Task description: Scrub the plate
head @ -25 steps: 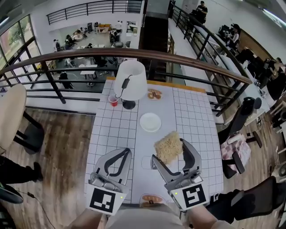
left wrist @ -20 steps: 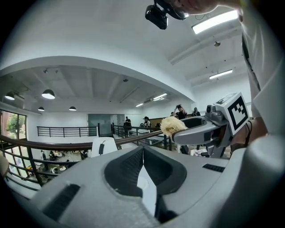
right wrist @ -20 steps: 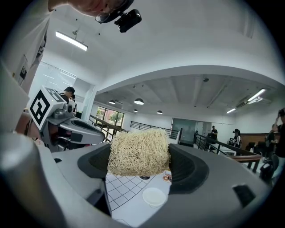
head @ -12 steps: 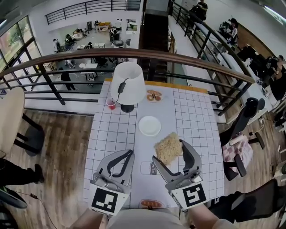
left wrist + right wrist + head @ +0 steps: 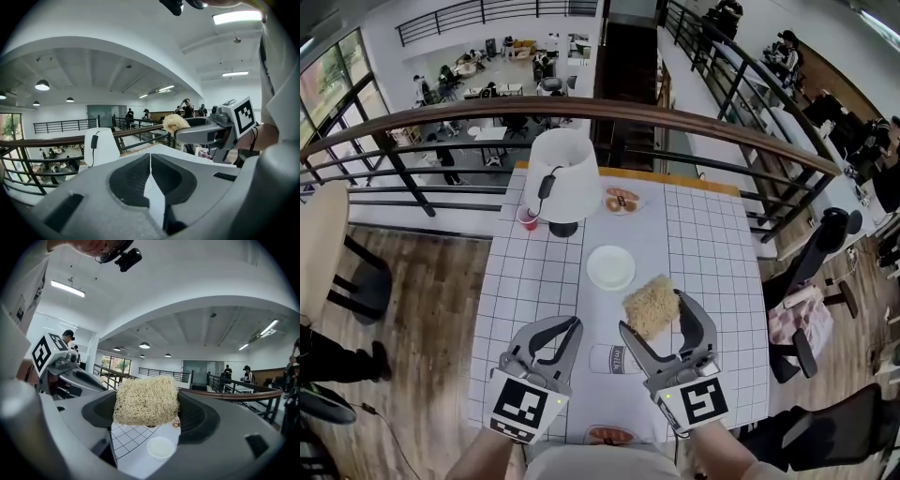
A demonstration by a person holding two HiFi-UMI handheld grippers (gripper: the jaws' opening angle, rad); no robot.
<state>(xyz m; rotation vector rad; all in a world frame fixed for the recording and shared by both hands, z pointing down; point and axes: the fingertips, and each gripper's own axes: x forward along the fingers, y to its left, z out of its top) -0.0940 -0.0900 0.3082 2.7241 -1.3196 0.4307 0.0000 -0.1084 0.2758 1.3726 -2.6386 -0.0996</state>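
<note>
jaws: right gripper (image 5: 651, 313) clamps scrubber (image 5: 652, 302); left gripper (image 5: 573, 324) closed, empty; plate (image 5: 610, 267) ahead, clear all round.

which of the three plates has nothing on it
The white plate mid-table, just beyond the fibrous scrub pad. The far plate by the lamp and the near plate at the table edge both carry food.

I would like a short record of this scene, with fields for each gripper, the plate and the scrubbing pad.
left gripper: jaws together, nothing between them
right gripper: shut on tan fibrous scrubbing pad
round white plate: bare, lying on the white grid-patterned table, ahead of the pad
contact: pad held apart from the plate, not touching it
also on table: white lamp, red cup
</note>
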